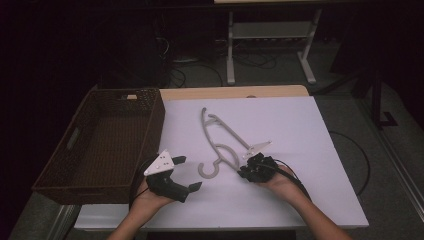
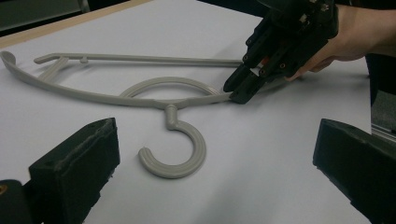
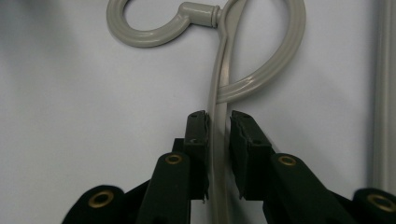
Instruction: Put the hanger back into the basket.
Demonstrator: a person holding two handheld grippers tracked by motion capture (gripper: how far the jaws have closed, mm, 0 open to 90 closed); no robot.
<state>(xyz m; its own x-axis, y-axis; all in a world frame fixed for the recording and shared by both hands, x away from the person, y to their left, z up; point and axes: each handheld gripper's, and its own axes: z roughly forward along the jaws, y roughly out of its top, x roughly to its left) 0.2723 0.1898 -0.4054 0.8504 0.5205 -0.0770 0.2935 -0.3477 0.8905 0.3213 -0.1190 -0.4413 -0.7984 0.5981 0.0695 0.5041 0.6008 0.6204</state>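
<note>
Right gripper view: right gripper (image 3: 218, 123) clenched on the arm of the grey hanger (image 3: 223, 84), just below its loop and hook. High view: hanger (image 1: 220, 140) lies flat mid-table on white sheet (image 1: 300, 150), hook toward the person. Left gripper (image 1: 187, 172) released, jaws wide, near the hook. Brown basket (image 1: 80, 187) at left.
</note>
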